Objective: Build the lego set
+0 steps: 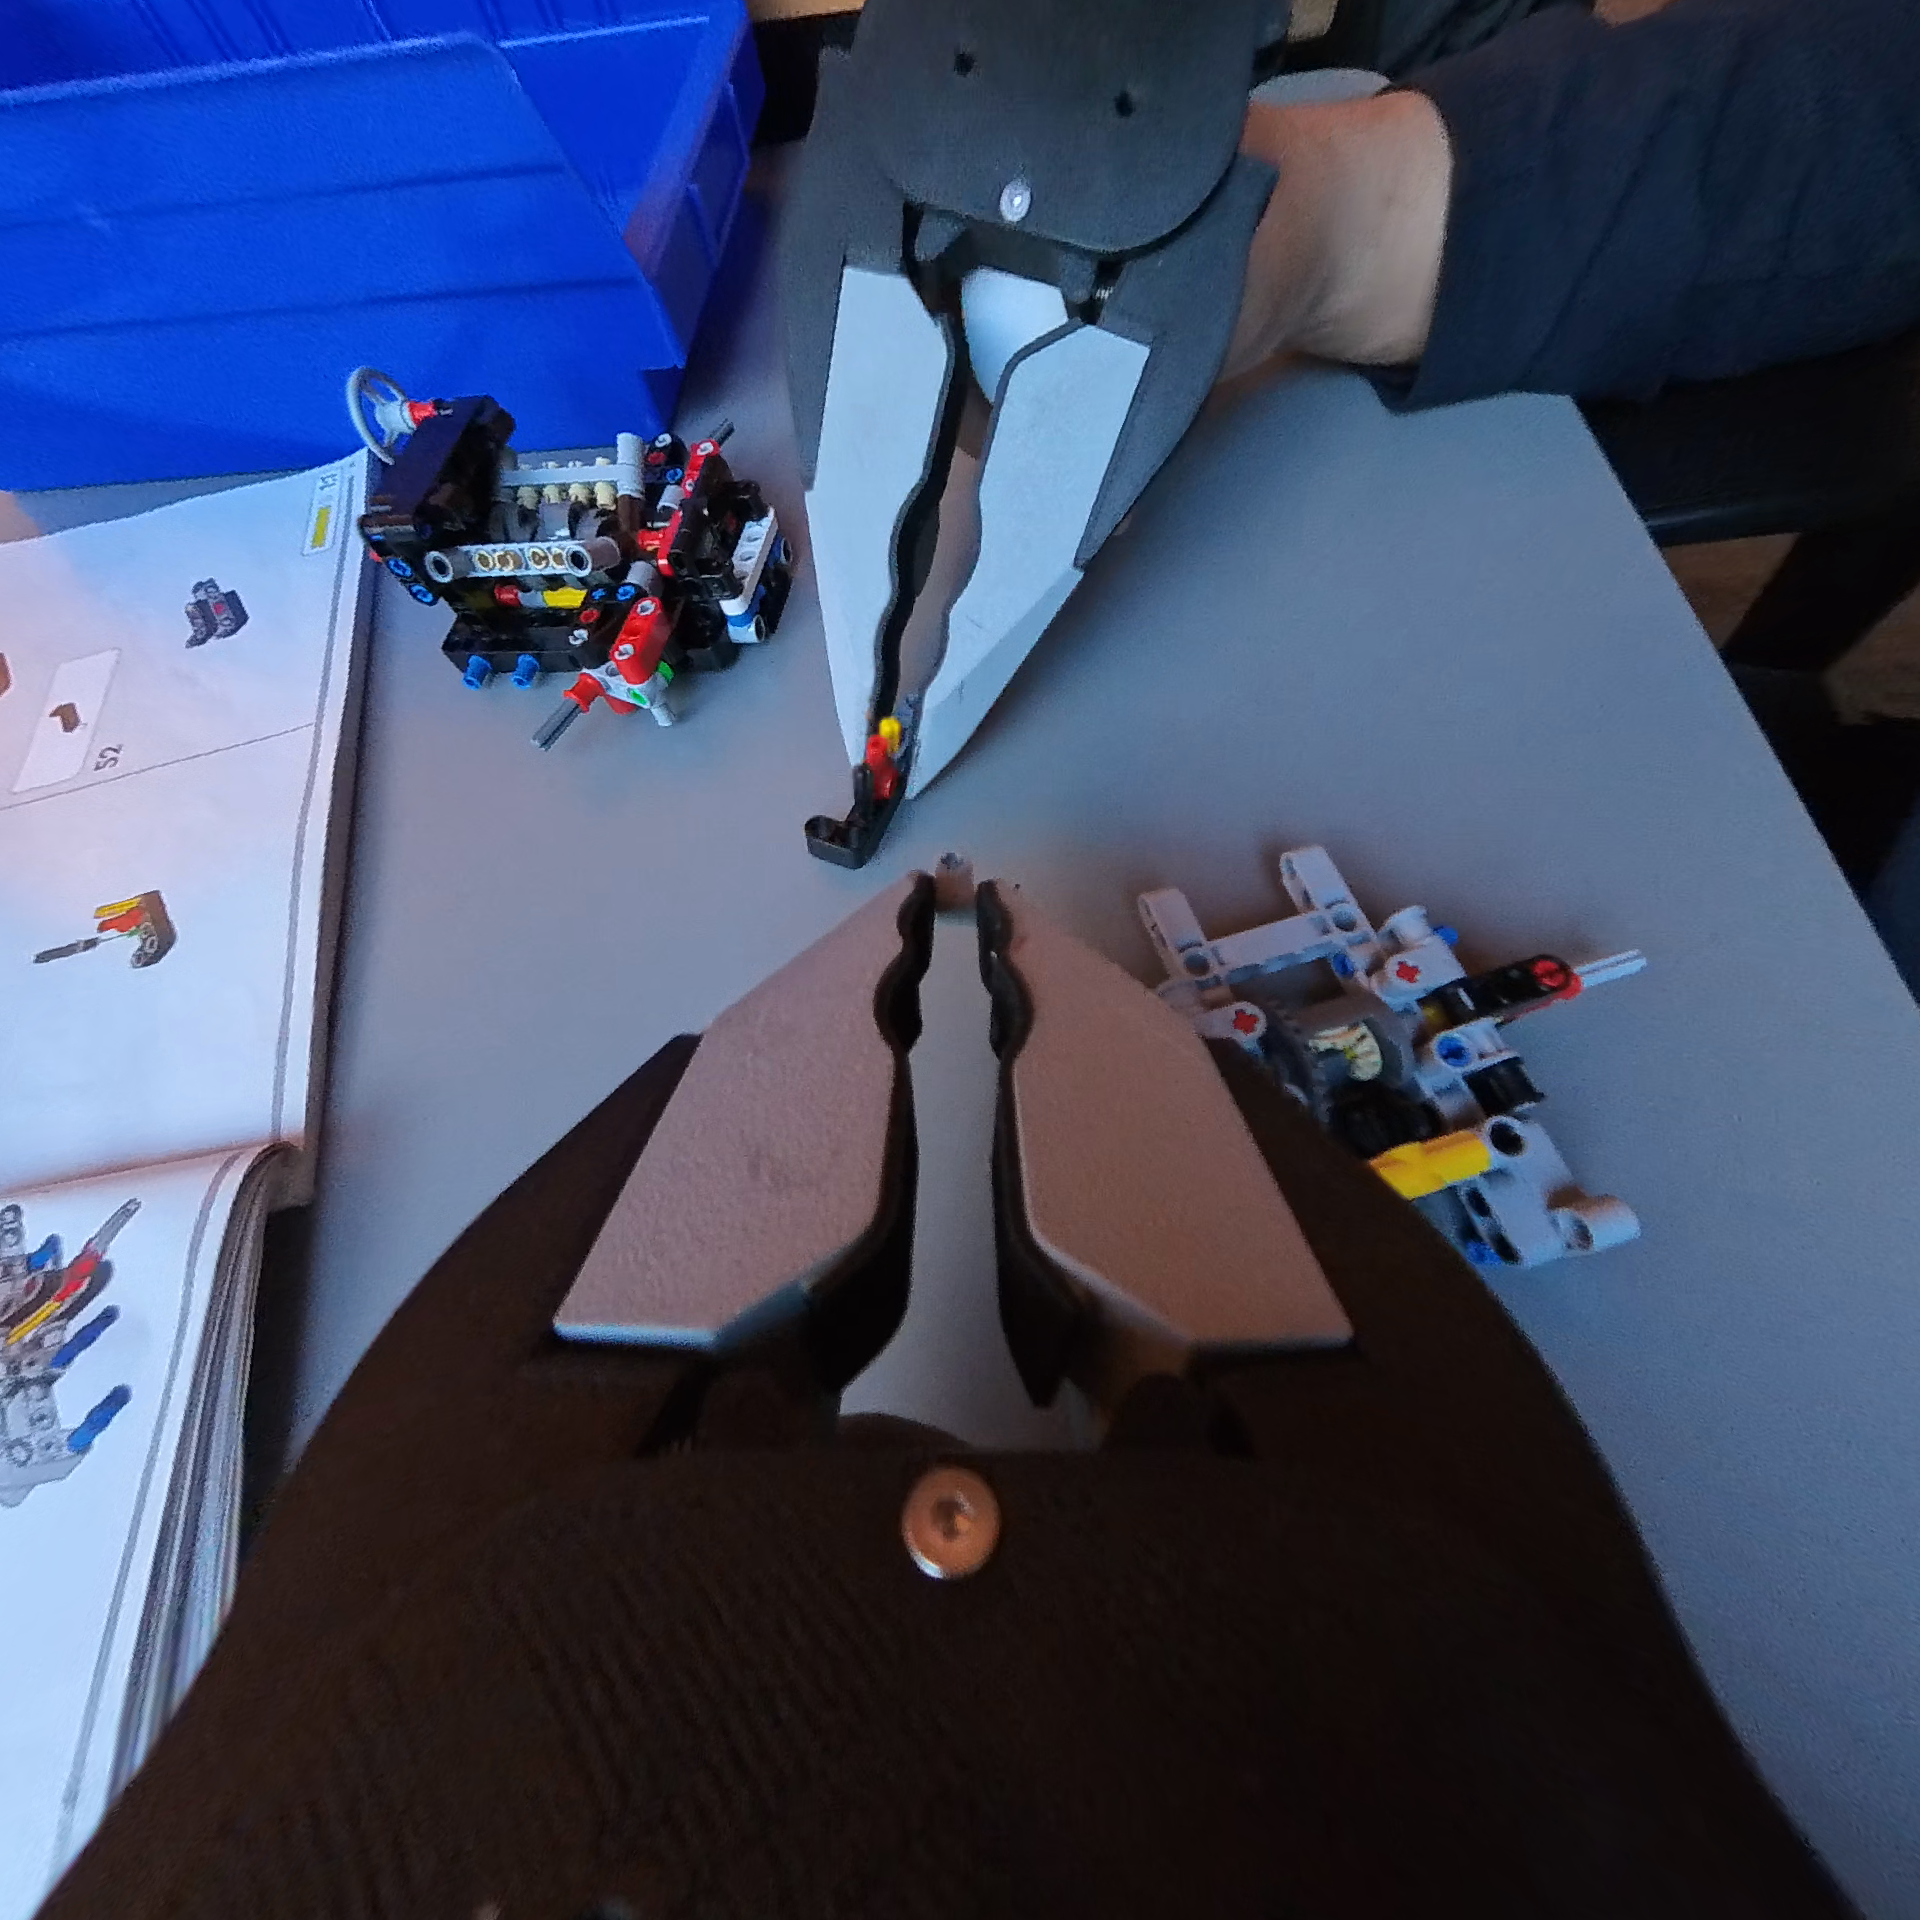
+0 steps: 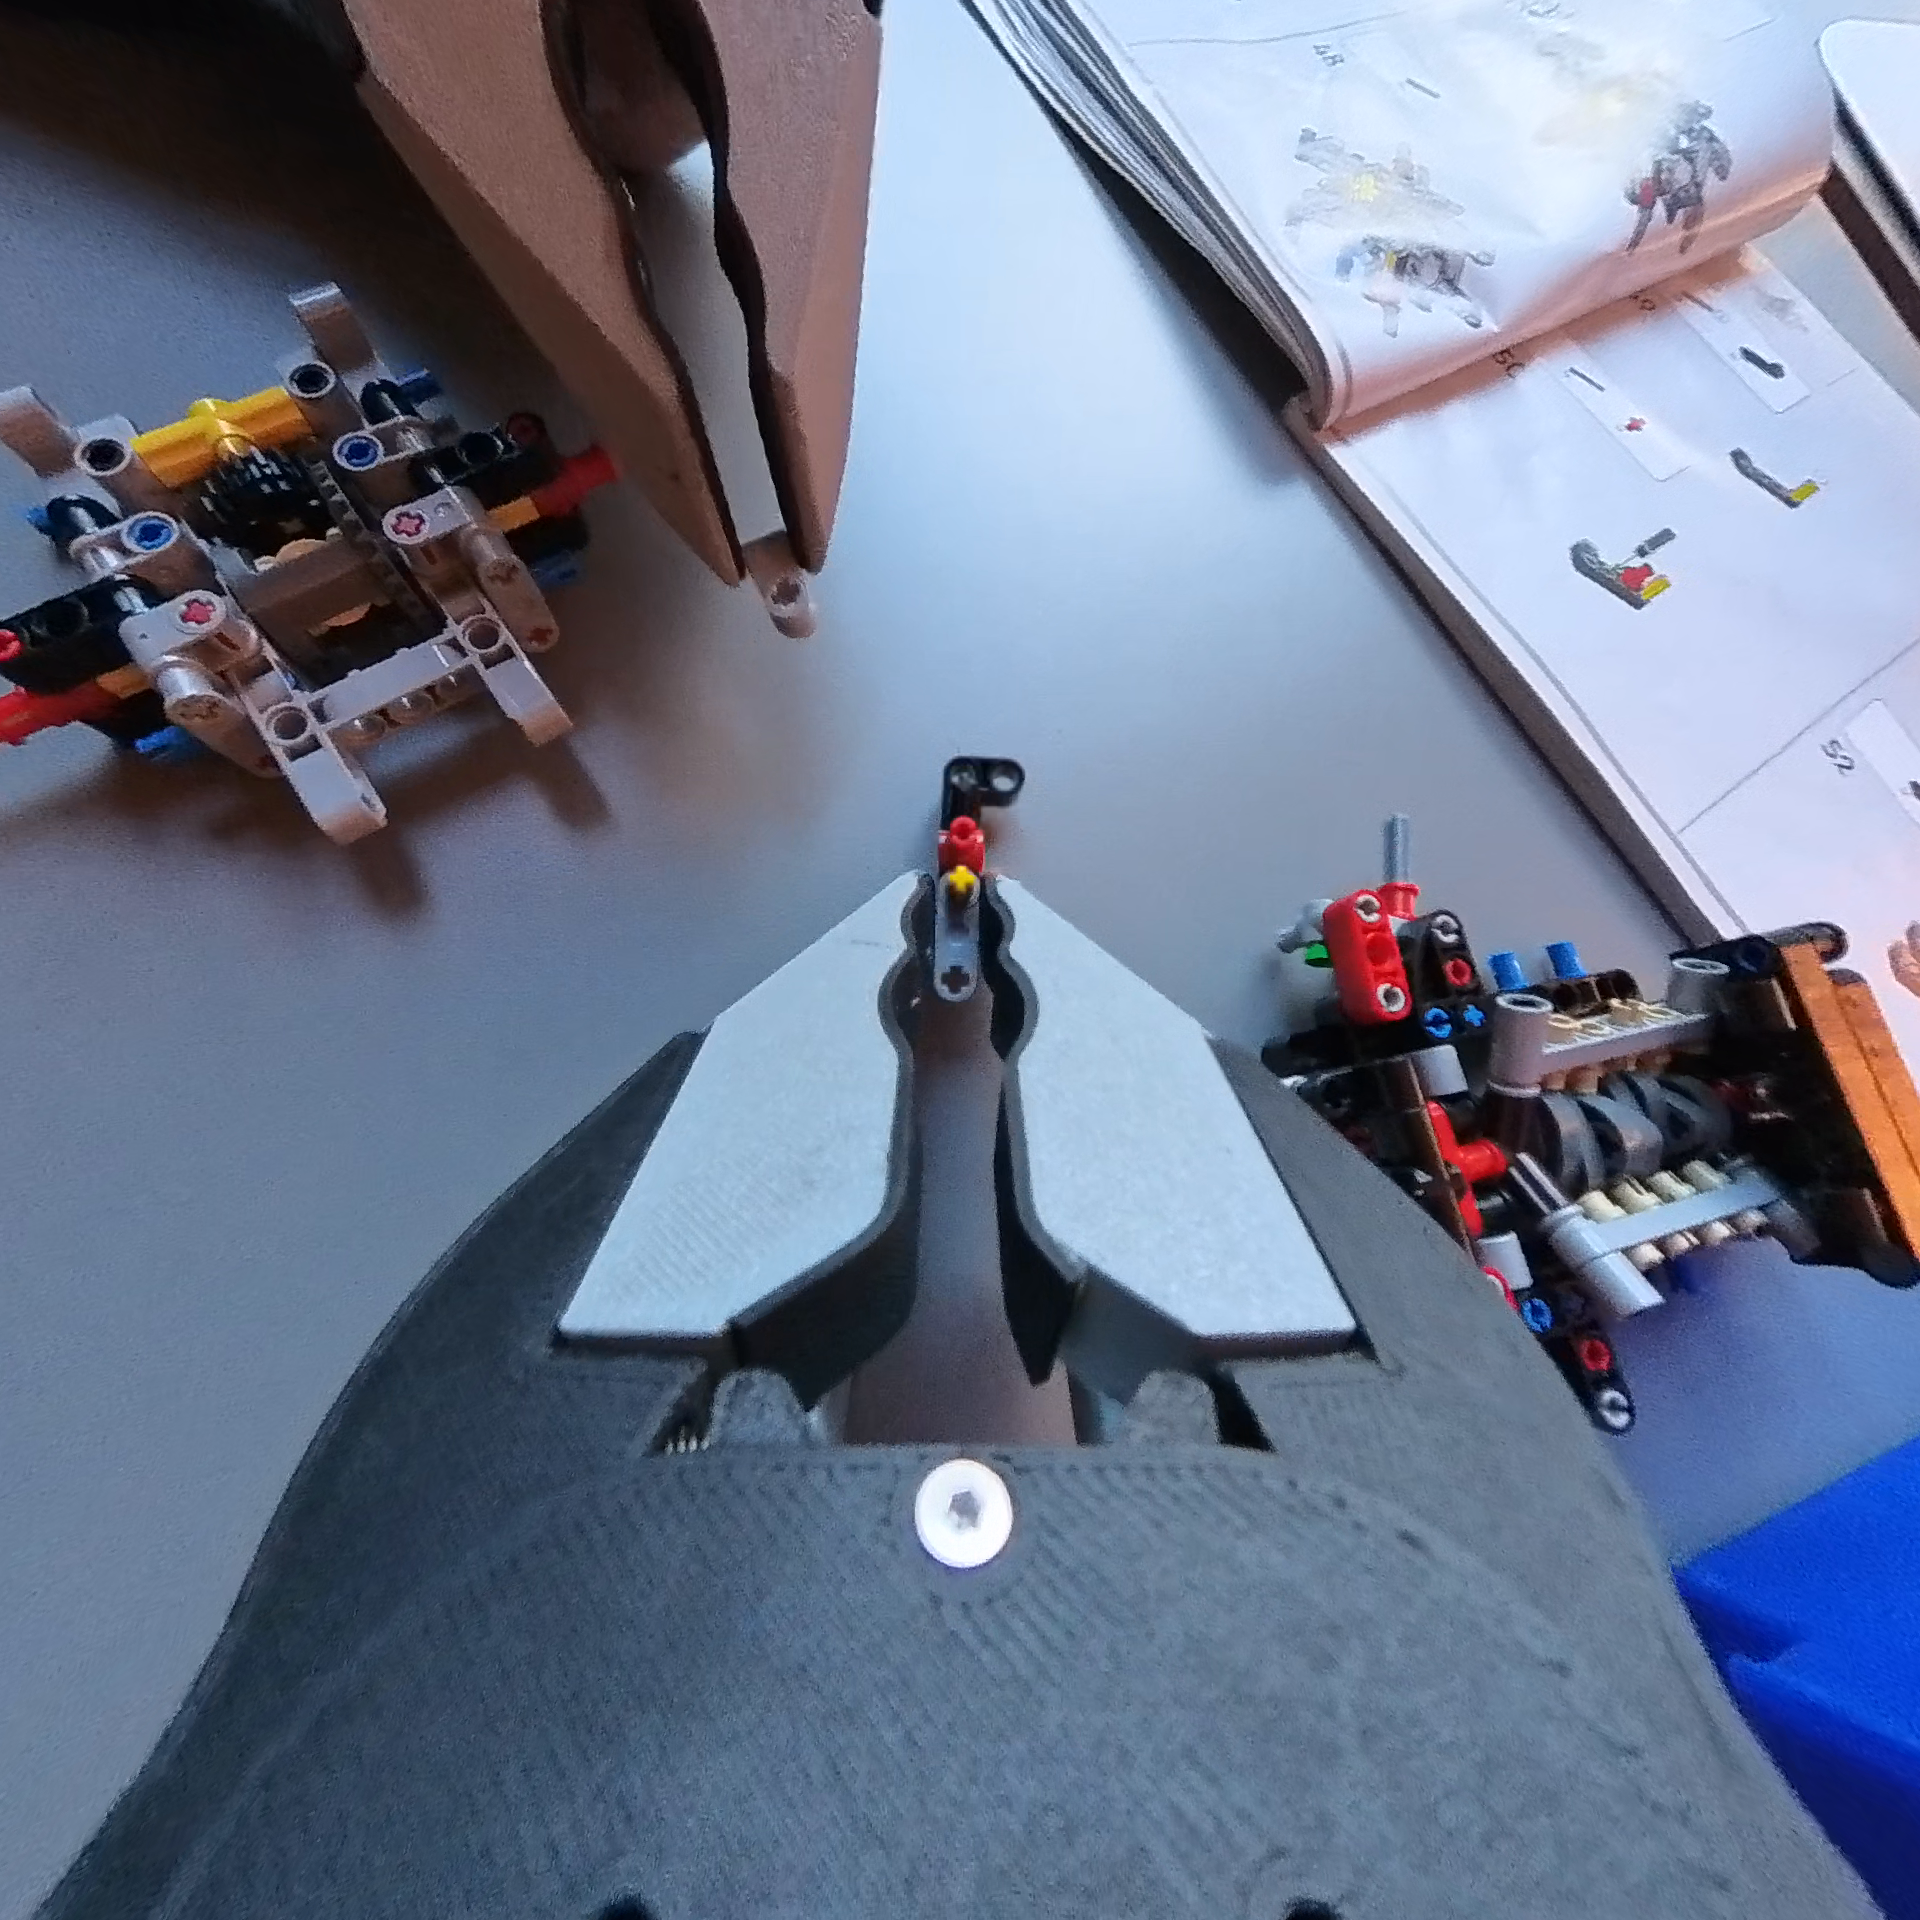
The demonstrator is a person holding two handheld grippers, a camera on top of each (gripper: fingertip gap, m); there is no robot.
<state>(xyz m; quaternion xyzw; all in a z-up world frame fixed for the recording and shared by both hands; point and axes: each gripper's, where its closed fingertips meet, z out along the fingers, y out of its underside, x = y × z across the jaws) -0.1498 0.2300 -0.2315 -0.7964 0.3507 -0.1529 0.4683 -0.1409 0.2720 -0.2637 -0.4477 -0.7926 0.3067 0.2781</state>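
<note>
Small brick sub-assembly [image 2: 961, 894], a grey link with a yellow cross pin, a red piece and a black L-shaped beam at its far end, is what we see pinched in the right gripper [image 2: 961, 883]; its fingers [image 2: 914, 935] press on the grey link from both sides, and the black beam sticks out past the tips toward 12 o'clock above the grey table [image 2: 1143, 675]. From the left wrist view the same cluster [image 1: 868, 790] hangs at the tip of that gripper [image 1: 883, 769], the black end low over or on the table; we cannot tell which. Our left gripper [image 1: 954, 894] is nearly closed on a small grey pin [image 1: 951, 878], of which only the tip shows between the fingertips; in the right wrist view the pin's round end [image 2: 788, 597] pokes out below the tips at 11 o'clock. A light grey frame assembly [image 1: 1382, 1049] lies at 3 o'clock of the left gripper, partly hidden behind its body. A black and red assembly [image 1: 582, 561] stands at 10 o'clock in the left view, just beside an open instruction booklet [image 1: 156, 779] that is cut off by the frame edge. A blue bin [image 1: 312, 208] fills the 11 o'clock corner, also cropped. A hand [image 1: 1340, 229] and dark sleeve [image 1: 1662, 187] hold the right gripper, the fingers hidden behind it.
</note>
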